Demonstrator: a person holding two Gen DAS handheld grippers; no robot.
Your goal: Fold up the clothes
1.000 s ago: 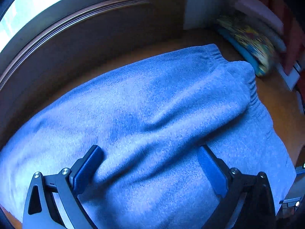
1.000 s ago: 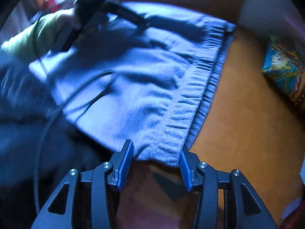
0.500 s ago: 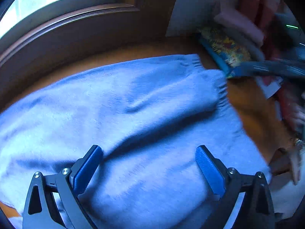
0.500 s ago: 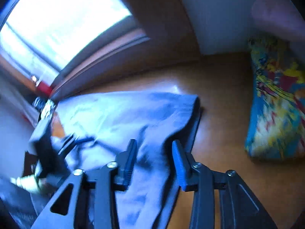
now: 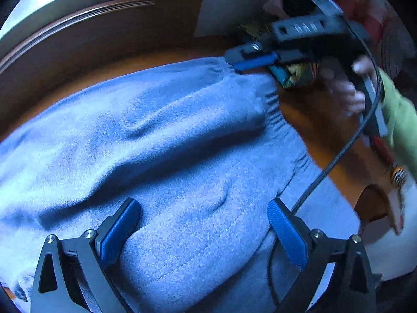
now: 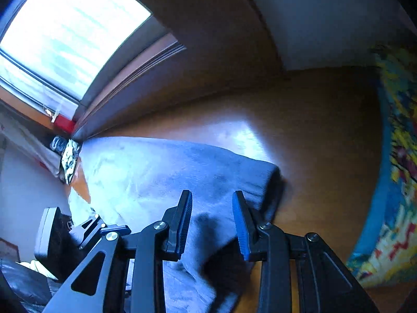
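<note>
A blue fleece garment (image 5: 182,135) with an elastic waistband (image 5: 273,104) lies spread on a wooden table (image 6: 312,130). My left gripper (image 5: 203,224) hovers low over its near part, open, with only cloth below the fingers. My right gripper (image 6: 211,219) sits over the garment's far waistband corner (image 6: 260,180). Its jaws are closing with a fold of the cloth in the gap, and the pads stand apart from it. In the left wrist view the right gripper (image 5: 242,60) reaches that corner from the right, held by a hand in a green sleeve (image 5: 398,120).
A colourful folded cloth (image 6: 391,156) lies along the table's right side, close to the waistband. A window (image 6: 65,39) with a wooden sill and a wall bound the far side. A black cable (image 5: 338,151) hangs across the garment's right edge.
The right gripper swung from the garment's near edge to its far waistband corner and its jaws narrowed. The left gripper sank slightly toward the cloth, still open.
</note>
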